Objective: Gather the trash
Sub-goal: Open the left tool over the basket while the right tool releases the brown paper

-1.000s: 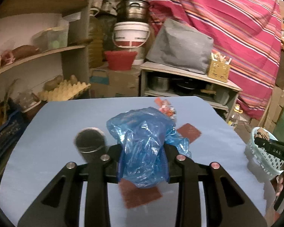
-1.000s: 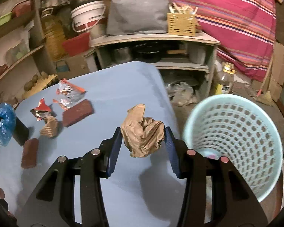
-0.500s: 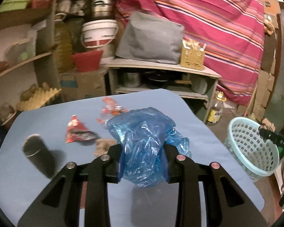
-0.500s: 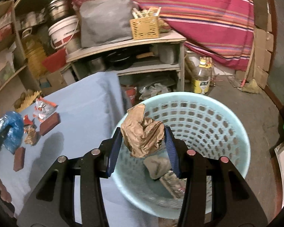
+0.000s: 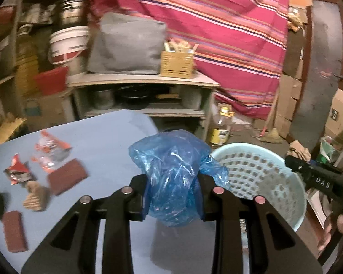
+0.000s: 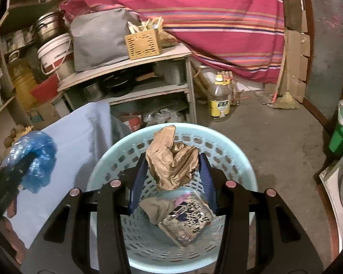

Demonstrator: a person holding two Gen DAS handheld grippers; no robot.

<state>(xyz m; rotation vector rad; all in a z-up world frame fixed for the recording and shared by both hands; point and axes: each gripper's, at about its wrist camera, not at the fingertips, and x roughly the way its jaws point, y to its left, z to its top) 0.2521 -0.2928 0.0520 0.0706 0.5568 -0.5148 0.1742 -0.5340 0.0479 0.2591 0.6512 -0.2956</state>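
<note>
left gripper (image 5: 173,196) clamps one blue bag (image 5: 171,171) | right gripper (image 6: 172,178) clamps one paper wad (image 6: 171,159) — one basket (image 6: 247,171)

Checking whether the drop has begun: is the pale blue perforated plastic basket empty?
No: the pale blue basket already holds a printed wrapper and a brown crumpled scrap at its bottom.

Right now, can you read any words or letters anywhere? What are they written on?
"DAS": white letters on the right gripper, seen from the left wrist camera.
Yellow label on the oil bottle: dark characters, too small to read.
Printed wrapper inside the basket: dark lettering, too crumpled to read.
Red snack wrappers on the table: too blurred to read.
</note>
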